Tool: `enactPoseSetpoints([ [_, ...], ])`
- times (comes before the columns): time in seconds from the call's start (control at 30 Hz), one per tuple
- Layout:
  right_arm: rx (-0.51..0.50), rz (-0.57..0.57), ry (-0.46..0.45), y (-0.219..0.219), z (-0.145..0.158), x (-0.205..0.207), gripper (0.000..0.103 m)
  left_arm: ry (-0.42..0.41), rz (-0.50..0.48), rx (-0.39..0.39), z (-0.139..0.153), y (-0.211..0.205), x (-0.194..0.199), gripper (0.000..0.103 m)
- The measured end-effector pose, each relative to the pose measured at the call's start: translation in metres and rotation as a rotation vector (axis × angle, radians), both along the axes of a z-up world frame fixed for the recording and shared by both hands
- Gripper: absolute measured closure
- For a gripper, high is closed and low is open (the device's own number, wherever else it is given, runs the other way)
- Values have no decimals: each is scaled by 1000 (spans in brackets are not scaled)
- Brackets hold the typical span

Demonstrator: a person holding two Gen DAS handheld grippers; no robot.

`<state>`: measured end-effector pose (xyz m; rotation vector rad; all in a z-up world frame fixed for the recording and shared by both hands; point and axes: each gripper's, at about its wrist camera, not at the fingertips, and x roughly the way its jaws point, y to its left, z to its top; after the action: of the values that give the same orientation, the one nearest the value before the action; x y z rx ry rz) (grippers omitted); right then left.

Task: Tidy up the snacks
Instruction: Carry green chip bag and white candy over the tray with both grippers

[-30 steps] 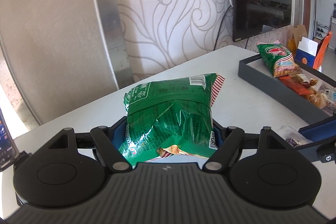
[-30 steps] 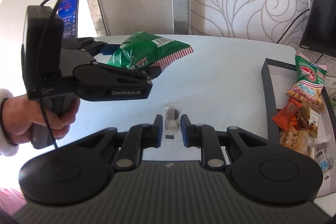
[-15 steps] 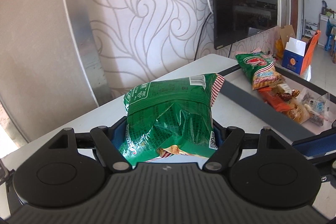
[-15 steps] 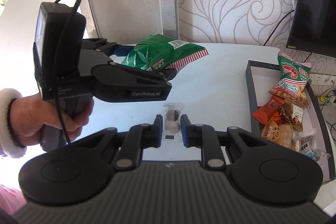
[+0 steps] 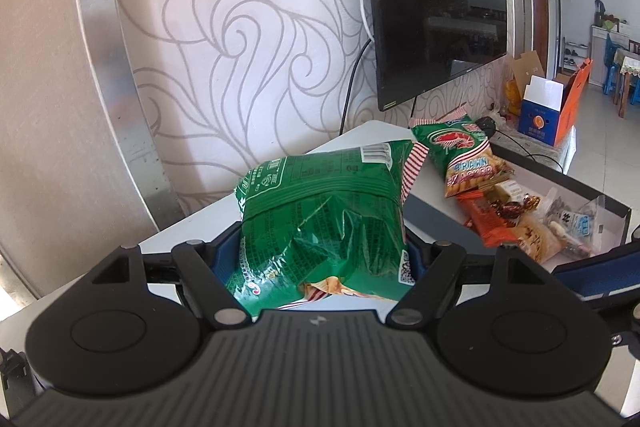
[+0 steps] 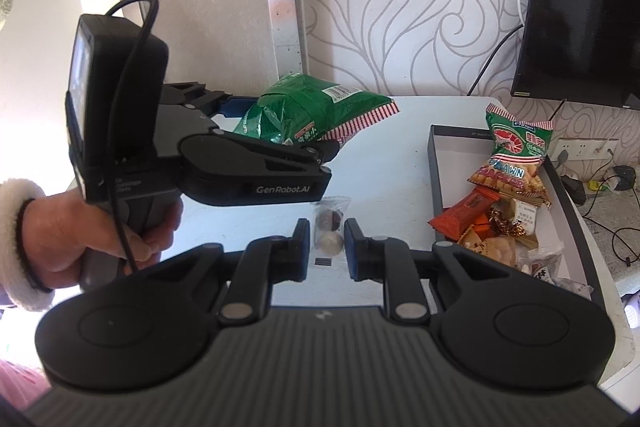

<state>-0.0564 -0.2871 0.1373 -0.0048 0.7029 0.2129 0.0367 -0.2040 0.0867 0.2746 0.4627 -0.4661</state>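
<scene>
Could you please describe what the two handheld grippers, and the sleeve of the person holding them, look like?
Both are matte black plastic. The right gripper has a ribbed top, round hubs, silver pivot pins and blue-padded fingers. The left gripper reads "GenRobot.AI" in white on its side, with a black box and a looping black cable above its grip. The left hand shows a fluffy white cuff.

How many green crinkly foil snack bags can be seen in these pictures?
2. One green crinkly foil snack bag is clamped in the left gripper above the white table. The other, the green prawn cracker bag, leans at the far end of the dark shallow tray. More may lie hidden.
</scene>
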Motion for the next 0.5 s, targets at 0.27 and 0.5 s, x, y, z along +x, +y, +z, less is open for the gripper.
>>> enactPoseSetpoints([
  [0.27, 2, -24, -16, -15, 5, -6, 82, -5, -24, -11, 7, -17, 0, 23],
  [0.5, 4, -70, -13, -38, 4, -9, 82, 5, -46, -19, 7, -35, 1, 23],
])
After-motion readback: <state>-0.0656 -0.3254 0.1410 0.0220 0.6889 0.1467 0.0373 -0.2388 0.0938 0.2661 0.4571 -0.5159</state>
